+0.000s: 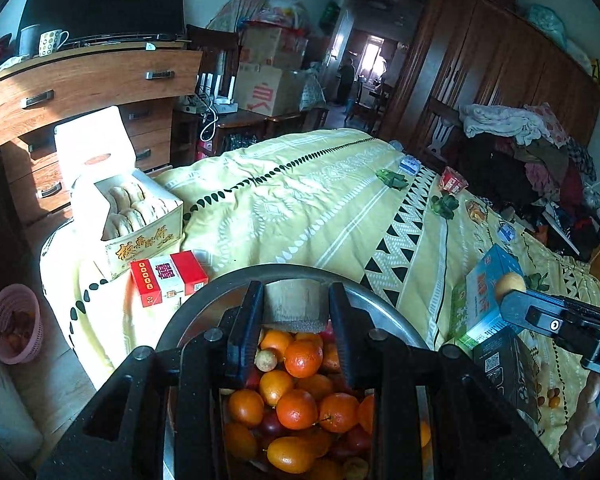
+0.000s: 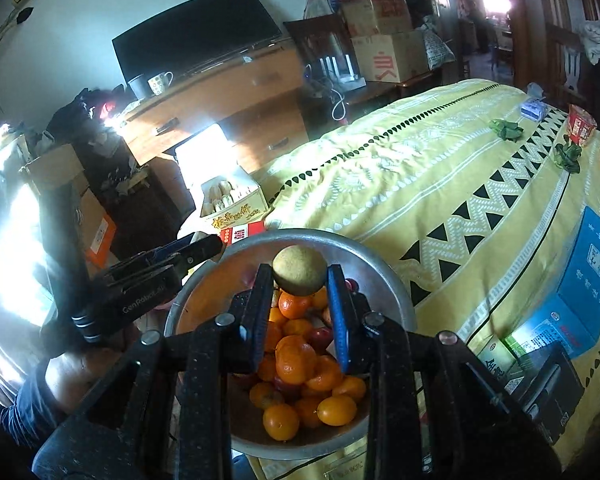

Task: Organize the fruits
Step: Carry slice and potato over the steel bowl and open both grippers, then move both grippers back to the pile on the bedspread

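The right claw (image 2: 300, 280) grips a small yellow-brown fruit (image 2: 299, 269) between its fingertips, above the far rim of the metal bowl (image 2: 388, 280) of oranges (image 2: 296, 360) near the bed's (image 2: 400, 168) edge; the left claw (image 1: 296, 300) hangs over that bowl, half open, holding nothing

R tool (image 2: 299, 280) grips a tan round fruit (image 2: 299, 275) over metal bowl (image 2: 384, 276) (full of oranges (image 2: 296, 360)).

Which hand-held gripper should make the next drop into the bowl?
Right hand-held gripper: it already pinches a tan fruit over the metal bowl. Left hand-held gripper looks empty.
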Tool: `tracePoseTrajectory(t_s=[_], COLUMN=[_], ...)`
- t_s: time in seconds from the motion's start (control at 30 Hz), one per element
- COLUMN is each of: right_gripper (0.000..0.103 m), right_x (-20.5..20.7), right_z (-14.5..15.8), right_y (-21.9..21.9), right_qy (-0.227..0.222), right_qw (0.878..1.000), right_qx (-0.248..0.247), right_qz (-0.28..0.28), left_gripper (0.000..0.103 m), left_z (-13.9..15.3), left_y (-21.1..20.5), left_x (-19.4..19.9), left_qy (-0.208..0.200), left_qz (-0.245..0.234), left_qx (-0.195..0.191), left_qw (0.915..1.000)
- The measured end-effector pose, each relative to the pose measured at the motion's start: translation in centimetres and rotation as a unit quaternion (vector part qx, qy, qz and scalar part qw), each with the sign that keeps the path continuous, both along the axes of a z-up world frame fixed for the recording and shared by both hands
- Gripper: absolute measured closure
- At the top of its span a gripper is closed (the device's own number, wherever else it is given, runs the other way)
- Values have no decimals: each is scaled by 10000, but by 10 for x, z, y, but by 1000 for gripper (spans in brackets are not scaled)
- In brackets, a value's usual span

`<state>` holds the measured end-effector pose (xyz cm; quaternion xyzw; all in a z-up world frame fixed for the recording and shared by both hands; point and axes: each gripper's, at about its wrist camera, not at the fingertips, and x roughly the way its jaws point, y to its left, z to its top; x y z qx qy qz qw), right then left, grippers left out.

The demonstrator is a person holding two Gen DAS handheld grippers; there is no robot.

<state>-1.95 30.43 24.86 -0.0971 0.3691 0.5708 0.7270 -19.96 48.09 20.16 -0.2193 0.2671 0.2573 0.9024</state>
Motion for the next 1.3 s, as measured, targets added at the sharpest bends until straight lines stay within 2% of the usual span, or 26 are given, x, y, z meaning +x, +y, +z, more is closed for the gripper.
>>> tracePoseTrajectory(t_s=[0.43,0.87,0.9,1.0,1.07,1.1,1.17,1.23,1.3], right_gripper=[75,75,75,75,74,73,52,40,36], right_x=[-5,-10,-11,-11,-10,-10,-9,-9,-9], right_z=[-23,-31,-33,-37,-38,-39,-38,-37,-35], right_y=[20,28,29,31,30,29,28,27,25], right_qy=[160,190,189,203,209,209,235,275,243], right_qw=[9993,9988,9986,9983,9982,9982,9983,9984,9985], right_qx=[-327,-456,-484,-543,-557,-557,-532,-497,-490], right_qz=[38,74,81,59,44,35,24,6,-1], left_gripper=[70,70,68,55,52,50,43,35,33], left_z=[-16,-21,-21,-22,-22,-23,-23,-24,-23], left_y=[3,2,3,4,3,3,3,2,1], left_x=[12,12,13,12,11,11,11,11,10], left_qy=[497,690,707,718,739,749,780,825,831], left_qz=[-11,53,62,113,148,173,222,302,347], left_qx=[12,70,76,94,130,142,191,258,321], left_qw=[9988,9976,9975,9973,9971,9969,9965,9958,9954])
